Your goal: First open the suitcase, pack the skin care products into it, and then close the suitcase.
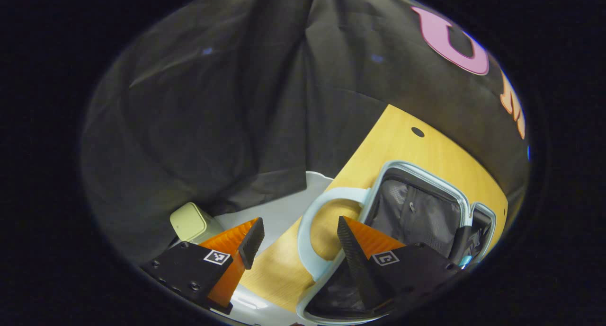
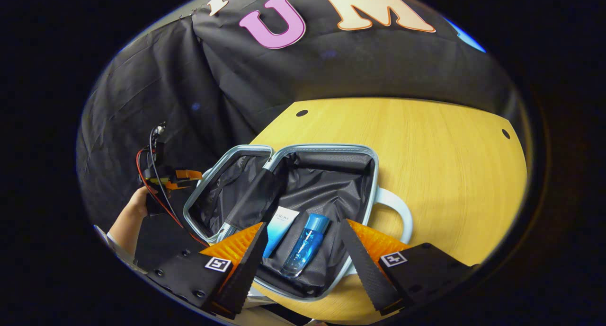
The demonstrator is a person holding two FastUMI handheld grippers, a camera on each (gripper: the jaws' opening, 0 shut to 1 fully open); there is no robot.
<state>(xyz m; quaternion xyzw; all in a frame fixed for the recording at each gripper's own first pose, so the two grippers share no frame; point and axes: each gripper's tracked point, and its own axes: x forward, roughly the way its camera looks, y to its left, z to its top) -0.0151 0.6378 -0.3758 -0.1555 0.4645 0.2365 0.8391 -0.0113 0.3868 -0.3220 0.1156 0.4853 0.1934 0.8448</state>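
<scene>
The pale blue hard-shell suitcase (image 2: 303, 207) lies open on the yellow wooden table (image 2: 426, 151), holding a blue bottle (image 2: 305, 245) and a white tube (image 2: 280, 229). The right gripper (image 2: 300, 257) hovers above them, fingers wide and empty. The left gripper (image 1: 296, 243), also spread wide and empty, is nearer the suitcase's looped handle (image 1: 312, 231), so closing probably falls to it.

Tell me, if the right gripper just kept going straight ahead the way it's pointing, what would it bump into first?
Most likely the blue bottle lying in the open suitcase; it sits between the right gripper fingers' line, beside a white tube. Depth is hard to judge here.
</scene>
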